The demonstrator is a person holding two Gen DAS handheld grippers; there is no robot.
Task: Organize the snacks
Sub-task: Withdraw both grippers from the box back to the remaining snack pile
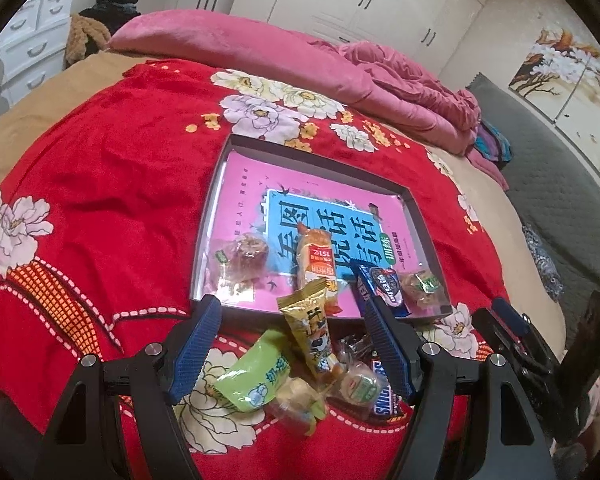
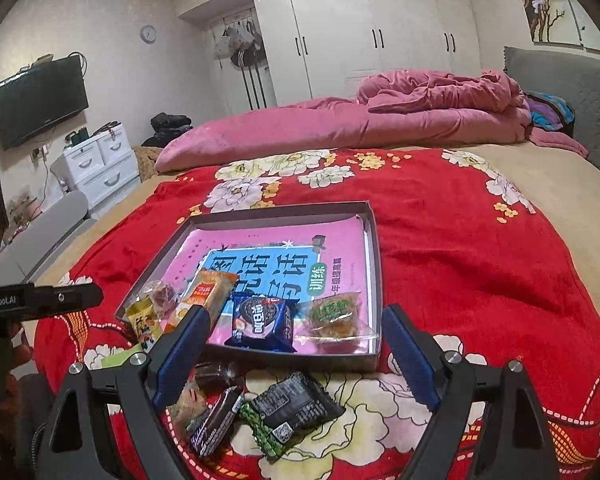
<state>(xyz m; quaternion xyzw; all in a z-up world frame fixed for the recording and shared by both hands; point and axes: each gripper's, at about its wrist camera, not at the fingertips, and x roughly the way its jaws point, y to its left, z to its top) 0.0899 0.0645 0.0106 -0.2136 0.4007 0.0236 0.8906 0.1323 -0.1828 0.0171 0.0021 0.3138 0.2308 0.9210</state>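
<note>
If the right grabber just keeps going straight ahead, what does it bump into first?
Probably the black-and-green snack packet lying on the red blanket between the open right gripper's fingers, then the box's near wall just beyond. Depth is hard to judge, so it might pass above the packet.

Even indoor light, strong fisheye bending

Glare is streaking across the glossy wardrobe doors point(image 2: 364, 32) and the pink book cover point(image 1: 256, 176); dark vignetting is eating the corners, edges are curving, and colours are looking oversaturated and slightly soft throughout.
</note>
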